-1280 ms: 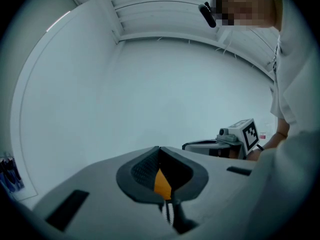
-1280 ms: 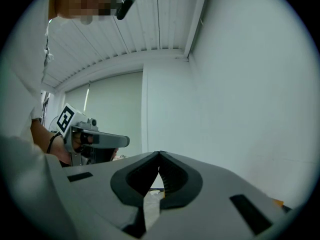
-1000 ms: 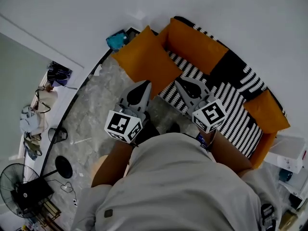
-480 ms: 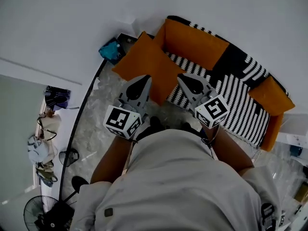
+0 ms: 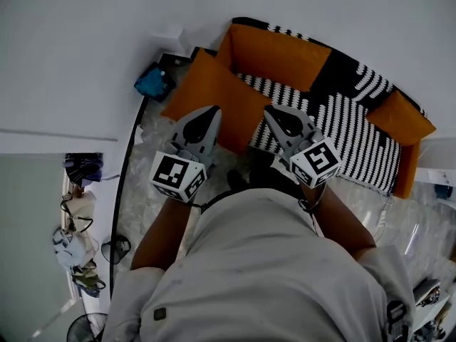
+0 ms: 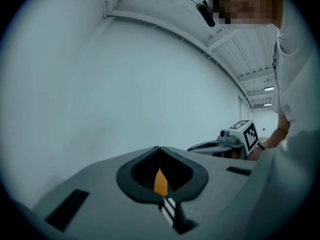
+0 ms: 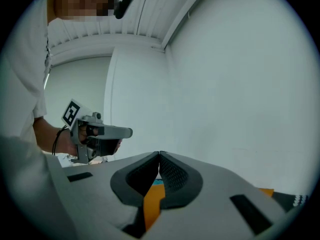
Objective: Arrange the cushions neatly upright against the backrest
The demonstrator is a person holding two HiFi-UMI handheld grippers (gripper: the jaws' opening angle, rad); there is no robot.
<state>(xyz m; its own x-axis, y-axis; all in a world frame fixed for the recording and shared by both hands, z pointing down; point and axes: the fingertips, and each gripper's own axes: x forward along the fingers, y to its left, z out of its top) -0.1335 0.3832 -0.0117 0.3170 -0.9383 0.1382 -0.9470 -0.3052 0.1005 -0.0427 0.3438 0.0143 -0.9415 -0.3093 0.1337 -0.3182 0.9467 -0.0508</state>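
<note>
Both grippers had kept their station in front of the person over the last second, while the sofa drew up toward the top of the head view and the floor clutter at the left slid lower.

Left gripper (image 5: 208, 112): jaws fully together, nothing between them. Only a sliver of orange and of striped cloth showed beyond the gap in its own view. Right gripper (image 5: 275, 112): jaws likewise pressed together and empty. Both hovered over the front edge of the black-and-white striped fabric sofa (image 5: 349, 130), touching no cushion.

Just beyond the tips, a large square orange fabric cushion (image 5: 214, 95) sat at the sofa's left end, tilted and overhanging toward the grey marbled floor (image 5: 153, 184). A second orange cushion (image 5: 274, 55) stood against the striped backrest (image 5: 360, 84) at the left half. A third orange cushion (image 5: 407, 116) lay at the far right end; whether it leaned on the backrest could not be told.

Assessment: one cushion appeared placed. The left-end cushion, and probably the right-end one, remained to be stood upright against the backrest. No handling was under way.
</note>
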